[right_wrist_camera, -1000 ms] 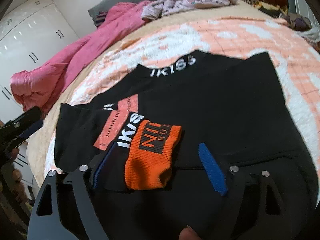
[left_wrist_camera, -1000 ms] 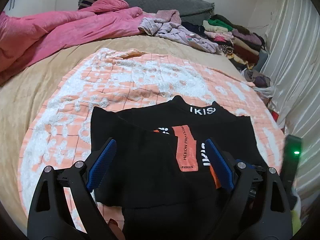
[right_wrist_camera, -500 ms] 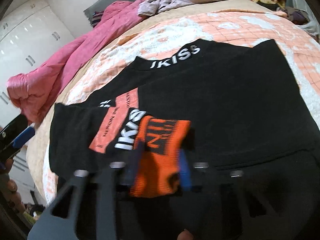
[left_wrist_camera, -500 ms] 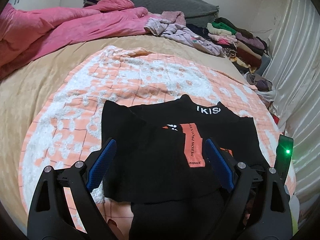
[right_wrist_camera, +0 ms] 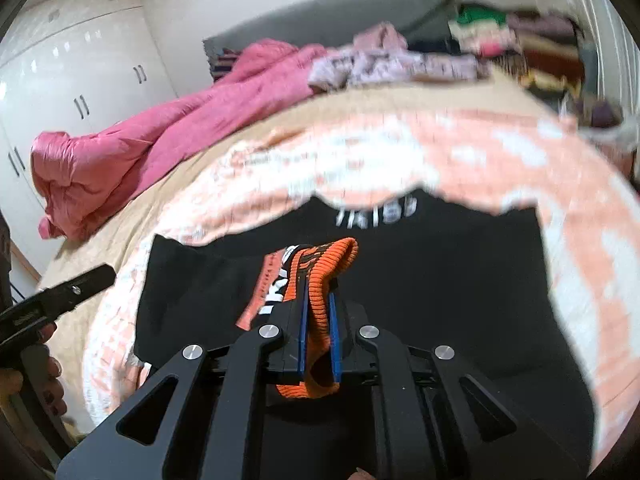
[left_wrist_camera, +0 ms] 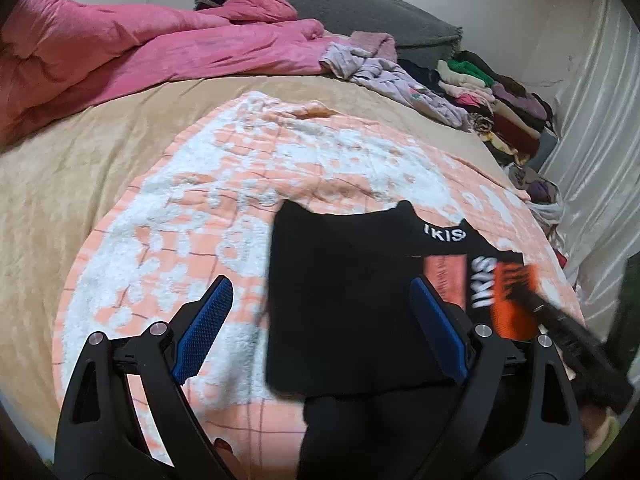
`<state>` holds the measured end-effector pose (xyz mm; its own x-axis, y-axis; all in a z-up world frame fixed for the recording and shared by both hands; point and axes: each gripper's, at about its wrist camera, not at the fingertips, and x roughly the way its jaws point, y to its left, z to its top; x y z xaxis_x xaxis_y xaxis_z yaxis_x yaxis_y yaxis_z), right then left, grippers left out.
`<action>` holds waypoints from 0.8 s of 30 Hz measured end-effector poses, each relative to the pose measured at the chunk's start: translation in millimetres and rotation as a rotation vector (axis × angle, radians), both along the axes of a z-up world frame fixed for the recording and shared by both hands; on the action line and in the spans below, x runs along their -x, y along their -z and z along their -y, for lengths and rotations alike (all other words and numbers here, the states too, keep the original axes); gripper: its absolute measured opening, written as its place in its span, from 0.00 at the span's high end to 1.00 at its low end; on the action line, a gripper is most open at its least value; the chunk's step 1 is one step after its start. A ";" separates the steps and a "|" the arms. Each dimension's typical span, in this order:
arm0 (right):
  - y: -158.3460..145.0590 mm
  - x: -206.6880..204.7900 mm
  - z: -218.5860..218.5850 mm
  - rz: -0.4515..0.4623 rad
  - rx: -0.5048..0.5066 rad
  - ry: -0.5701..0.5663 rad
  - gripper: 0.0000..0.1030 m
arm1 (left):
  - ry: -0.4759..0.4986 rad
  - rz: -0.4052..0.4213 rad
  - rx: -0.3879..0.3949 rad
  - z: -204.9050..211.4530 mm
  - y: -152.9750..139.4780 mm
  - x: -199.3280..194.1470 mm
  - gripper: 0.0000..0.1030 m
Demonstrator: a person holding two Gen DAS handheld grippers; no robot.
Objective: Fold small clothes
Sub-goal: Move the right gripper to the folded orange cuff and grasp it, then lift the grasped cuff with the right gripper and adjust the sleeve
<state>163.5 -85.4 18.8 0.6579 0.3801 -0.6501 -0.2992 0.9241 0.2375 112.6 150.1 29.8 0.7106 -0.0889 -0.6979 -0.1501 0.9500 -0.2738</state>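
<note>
A black top (left_wrist_camera: 352, 292) with a white "IKISS" collar lies flat on the orange-and-white blanket (left_wrist_camera: 240, 208); it also shows in the right wrist view (right_wrist_camera: 440, 280). Its orange ribbed cuff (right_wrist_camera: 320, 280) is pinched between the blue pads of my right gripper (right_wrist_camera: 319, 312), which is shut on it and lifts it off the top. My left gripper (left_wrist_camera: 320, 328) is open and empty, hovering above the top's left edge. The right gripper also shows blurred at the right of the left wrist view (left_wrist_camera: 560, 320), with the orange cuff (left_wrist_camera: 512, 300).
A pink duvet (left_wrist_camera: 140, 56) lies across the far left of the tan bed (left_wrist_camera: 80, 160). Loose lilac clothes (left_wrist_camera: 384, 76) and a stack of folded clothes (left_wrist_camera: 500, 108) sit at the far right by a white curtain (left_wrist_camera: 592, 140). White wardrobes (right_wrist_camera: 72, 80) stand at left.
My right gripper closed on the orange cuff and raised it, swinging upward. My left gripper drifted left, off the middle of the top, and stayed open.
</note>
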 end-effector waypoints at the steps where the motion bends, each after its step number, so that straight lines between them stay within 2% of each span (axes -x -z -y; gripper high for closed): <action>1: -8.2 -0.2 1.0 0.031 0.024 0.003 0.92 | -0.004 -0.001 0.005 -2.6 0.1 0.7 0.20; 6: -33.1 -7.5 20.6 0.125 0.106 0.064 0.92 | -0.025 0.000 0.010 -10.7 -0.4 2.6 0.20; 9: -38.0 -13.4 39.3 0.143 0.135 0.112 0.93 | -0.028 0.002 0.009 -11.7 -1.2 2.8 0.20; 15: -23.4 -19.9 67.5 0.112 0.154 0.172 0.93 | -0.005 -0.006 -0.009 -2.8 1.0 -1.2 0.20; 24: 4.2 -20.1 76.3 0.060 0.168 0.195 0.93 | 0.076 -0.035 -0.064 32.3 9.6 -16.6 0.20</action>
<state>183.6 -161.7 14.6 0.7476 0.1321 -0.6509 -0.1204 0.9907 0.0628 129.3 117.8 20.3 0.6787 -0.0961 -0.7281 -0.0855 0.9743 -0.2082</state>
